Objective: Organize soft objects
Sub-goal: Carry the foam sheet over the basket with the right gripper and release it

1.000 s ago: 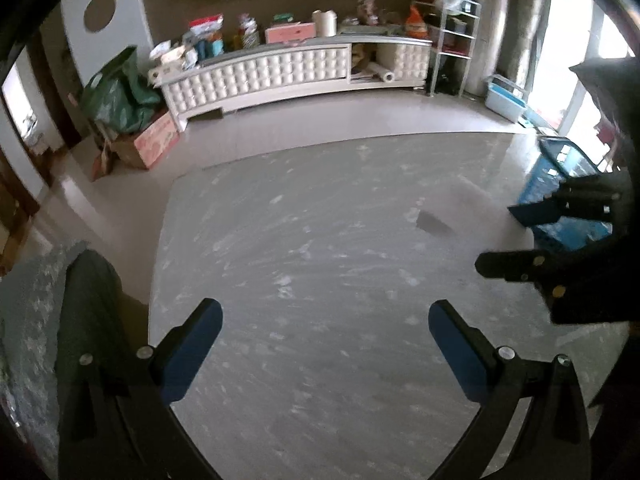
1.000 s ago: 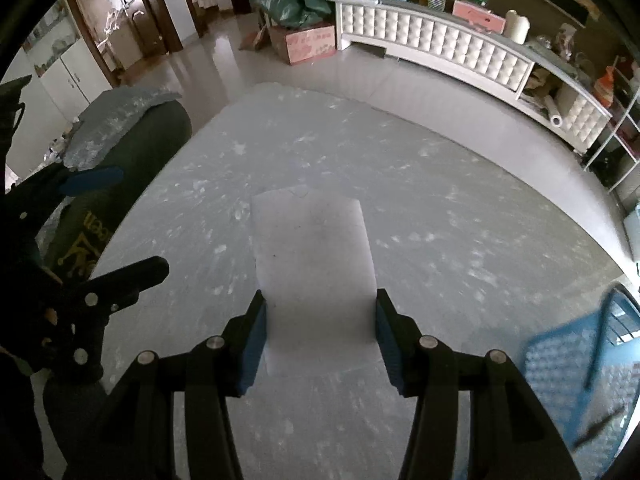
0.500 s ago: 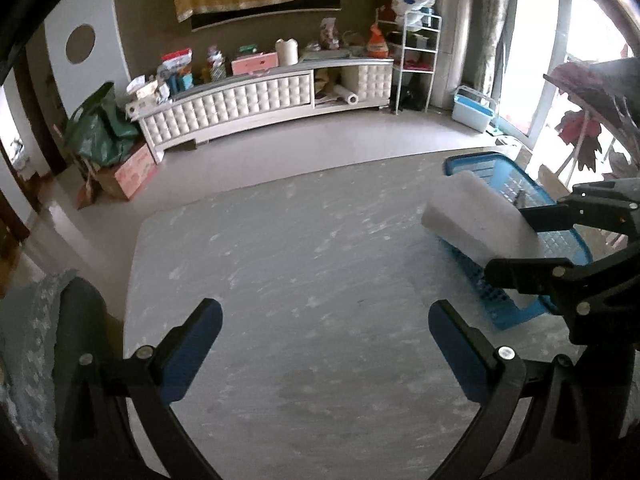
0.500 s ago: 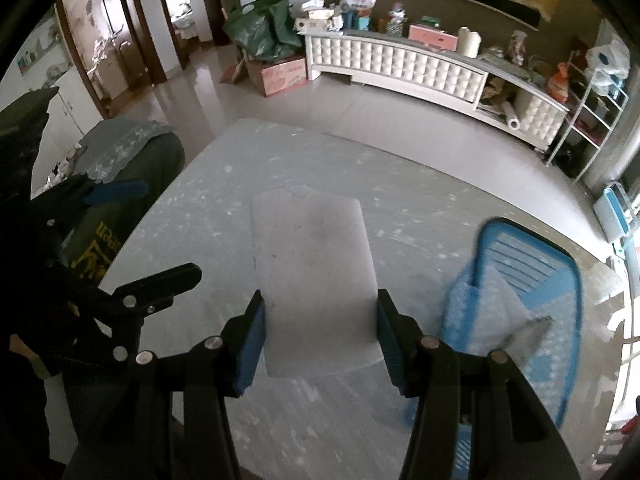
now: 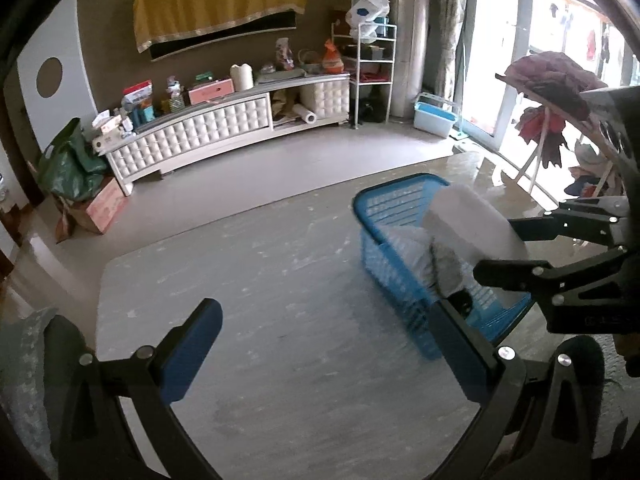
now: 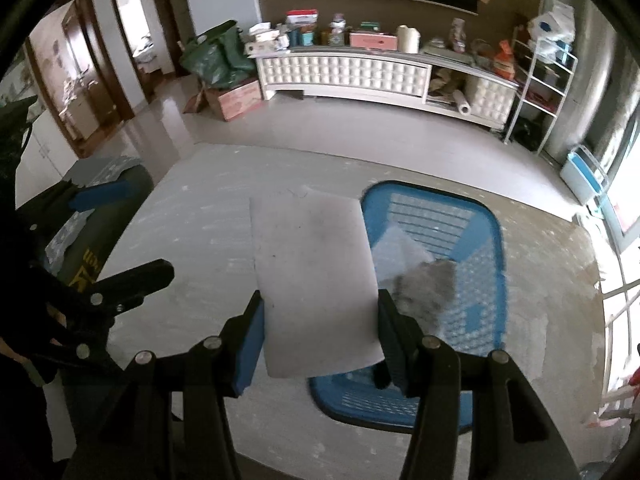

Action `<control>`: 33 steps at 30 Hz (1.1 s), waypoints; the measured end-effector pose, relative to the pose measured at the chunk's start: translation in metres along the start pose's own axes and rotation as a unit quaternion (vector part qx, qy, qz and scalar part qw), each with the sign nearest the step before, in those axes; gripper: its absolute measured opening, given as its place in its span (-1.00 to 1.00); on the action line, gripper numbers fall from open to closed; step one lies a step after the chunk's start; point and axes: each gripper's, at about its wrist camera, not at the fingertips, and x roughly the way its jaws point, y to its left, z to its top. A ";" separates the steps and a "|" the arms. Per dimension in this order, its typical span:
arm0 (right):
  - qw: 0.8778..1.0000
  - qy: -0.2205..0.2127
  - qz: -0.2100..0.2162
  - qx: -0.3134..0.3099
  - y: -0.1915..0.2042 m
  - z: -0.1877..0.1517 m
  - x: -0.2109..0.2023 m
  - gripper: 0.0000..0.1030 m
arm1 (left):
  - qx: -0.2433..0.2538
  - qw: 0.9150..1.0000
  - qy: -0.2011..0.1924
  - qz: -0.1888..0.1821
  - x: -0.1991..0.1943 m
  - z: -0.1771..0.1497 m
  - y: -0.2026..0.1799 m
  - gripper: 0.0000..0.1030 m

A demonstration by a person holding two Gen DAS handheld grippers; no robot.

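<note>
Over the grey table (image 5: pixel 280 320), the left wrist view shows the left gripper (image 5: pixel 328 352) spread wide, its blue pads well apart and nothing between them. To the right, a blue basket (image 5: pixel 384 208) sits on the table near its far right corner. The right gripper (image 5: pixel 520 248) reaches in from the right edge, clamped on a white foam block (image 5: pixel 468 220) that hangs above the basket's near end. Pale soft pieces already lie inside, a white one (image 5: pixel 408 240) and a grey fuzzy one (image 5: pixel 448 268).

From the right wrist view, the foam block (image 6: pixel 316 280) fills the space between the right gripper's (image 6: pixel 320 332) two blue pads, which press on its long side edges near the close end. It juts forward as a flat slab, and its right edge overlaps the basket (image 6: pixel 496 240) while most of it is over bare table (image 6: pixel 200 240). Whether the block is fully above the basket opening I cannot tell from this angle. The grey fuzzy piece (image 6: pixel 428 284) and a white sheet (image 6: pixel 400 248) lie in the basket beside it. The left gripper (image 6: pixel 120 240) shows at the left edge, parted and empty.

The block looks light and spongy, stiff enough to keep its shape when held from one end, yet likely to dent under a hard squeeze. A grip across its narrow width, as now, seems best; the faces carry dark smudges but do not look slippery. Being so light, it may bounce or perch on the pieces below when let go, so a low release inside the rim seems wise.
</note>
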 end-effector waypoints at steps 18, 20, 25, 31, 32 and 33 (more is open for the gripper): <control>0.997 0.028 -0.028 0.064 -0.044 -0.019 0.026 -0.01 | -0.003 0.999 0.035 -0.026 0.073 0.026 -0.045 0.99; 0.996 0.031 -0.033 0.070 -0.048 -0.020 0.029 -0.01 | -0.007 0.999 0.042 -0.029 0.085 0.027 -0.045 0.99; 0.994 0.041 -0.052 0.091 -0.062 -0.023 0.035 -0.01 | -0.012 0.998 0.059 -0.029 0.107 0.024 -0.044 0.99; 0.990 0.060 -0.056 0.116 -0.071 -0.030 0.042 0.00 | -0.010 0.997 0.071 -0.031 0.122 0.015 -0.045 0.99; 0.989 0.062 -0.056 0.120 -0.072 -0.031 0.043 0.00 | -0.009 0.997 0.072 -0.033 0.124 0.014 -0.046 0.99; 0.989 0.067 -0.061 0.121 -0.072 -0.032 0.045 0.01 | -0.008 0.997 0.073 -0.034 0.126 0.014 -0.048 0.99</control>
